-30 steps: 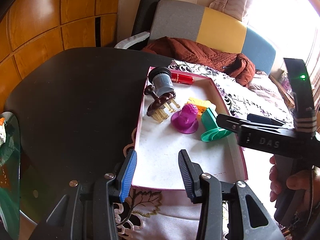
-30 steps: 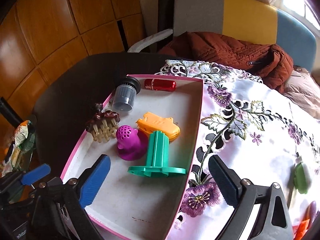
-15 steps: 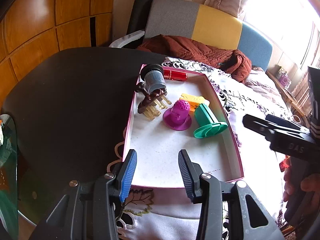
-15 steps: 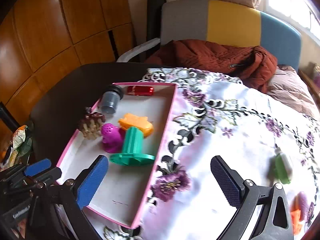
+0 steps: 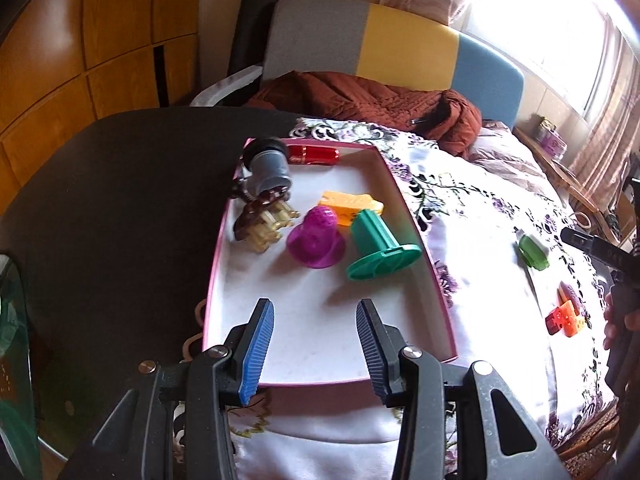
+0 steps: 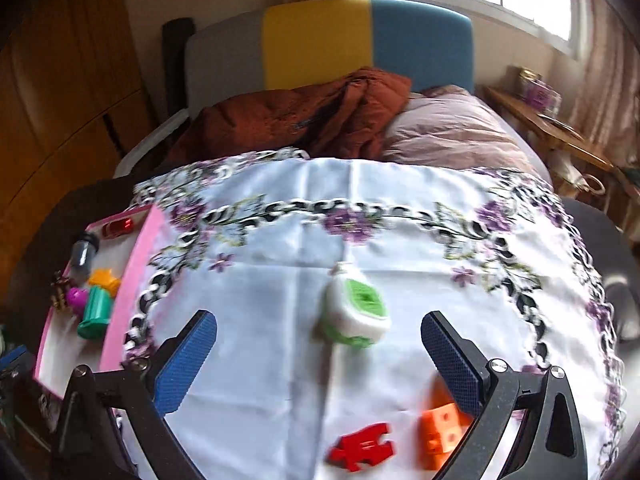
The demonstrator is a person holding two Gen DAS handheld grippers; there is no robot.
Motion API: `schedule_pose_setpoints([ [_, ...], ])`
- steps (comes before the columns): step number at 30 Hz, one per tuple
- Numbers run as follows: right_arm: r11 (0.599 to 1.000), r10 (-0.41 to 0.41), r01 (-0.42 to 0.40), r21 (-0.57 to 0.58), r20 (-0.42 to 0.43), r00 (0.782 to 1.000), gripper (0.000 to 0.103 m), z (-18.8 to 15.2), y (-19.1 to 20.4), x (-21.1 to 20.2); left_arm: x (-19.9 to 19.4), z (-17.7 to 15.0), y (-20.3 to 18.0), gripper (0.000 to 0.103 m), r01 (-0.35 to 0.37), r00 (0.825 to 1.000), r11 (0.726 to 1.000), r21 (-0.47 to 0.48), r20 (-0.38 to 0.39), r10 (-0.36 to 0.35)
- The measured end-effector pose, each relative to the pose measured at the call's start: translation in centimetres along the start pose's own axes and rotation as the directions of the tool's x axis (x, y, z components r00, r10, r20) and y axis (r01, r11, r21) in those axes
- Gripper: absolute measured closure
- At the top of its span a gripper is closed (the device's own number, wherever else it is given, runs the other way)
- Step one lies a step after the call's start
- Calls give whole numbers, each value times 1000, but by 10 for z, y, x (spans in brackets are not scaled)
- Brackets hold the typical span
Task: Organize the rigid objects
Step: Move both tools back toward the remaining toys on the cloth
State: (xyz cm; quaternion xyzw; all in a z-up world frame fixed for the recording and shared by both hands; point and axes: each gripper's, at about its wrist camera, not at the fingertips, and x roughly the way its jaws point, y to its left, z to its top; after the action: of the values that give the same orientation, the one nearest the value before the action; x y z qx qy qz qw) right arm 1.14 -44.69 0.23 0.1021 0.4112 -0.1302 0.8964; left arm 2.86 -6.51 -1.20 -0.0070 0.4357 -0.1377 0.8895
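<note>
No text, label, brand or number can be read on anything here.

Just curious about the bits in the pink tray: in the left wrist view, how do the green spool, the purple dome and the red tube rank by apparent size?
1. Green spool, largest.
2. Purple dome, only slightly smaller, so nearly a tie.
3. Red tube, smallest, though it lies farthest from the camera in the tray, which shrinks it.

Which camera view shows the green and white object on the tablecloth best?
The right wrist view: the green and white object lies near centre, ahead of the open right gripper, slightly blurred. The left wrist view shows it small, far right, in glare.
</note>
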Motion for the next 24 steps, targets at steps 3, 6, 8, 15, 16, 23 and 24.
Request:
schedule_pose_setpoints([
  [3, 984, -84, 81, 156, 13, 996, 0, -3, -58, 3, 1, 3, -12, 60, 29, 1000, 999, 23, -10, -28],
  [6, 923, -151, 150, 355, -25, 988, 0, -17, -110, 7, 4, 7, -26, 60, 68, 997, 997, 42, -30, -67],
  [8, 862, -144, 142, 487, -35, 989, 0, -22, -136, 5, 6, 9, -40, 60, 90, 995, 994, 62, -40, -87],
  [15, 820, -105, 118, 561, -56, 993, 0, -27, -150, 9, 20, 18, -105, 60, 210, 975, 967, 143, -101, -197],
  [16, 826, -101, 117, 552, -60, 993, 0, -27, -147, 9, 22, 19, -116, 60, 232, 970, 961, 151, -112, -216],
  [23, 824, -75, 98, 558, -64, 995, 0, -27, -145, 9, 49, 25, -183, 60, 330, 936, 920, 210, -196, -291],
  [24, 819, -68, 93, 566, -65, 996, 0, -28, -147, 9, 54, 25, -191, 60, 329, 937, 918, 220, -199, -288],
])
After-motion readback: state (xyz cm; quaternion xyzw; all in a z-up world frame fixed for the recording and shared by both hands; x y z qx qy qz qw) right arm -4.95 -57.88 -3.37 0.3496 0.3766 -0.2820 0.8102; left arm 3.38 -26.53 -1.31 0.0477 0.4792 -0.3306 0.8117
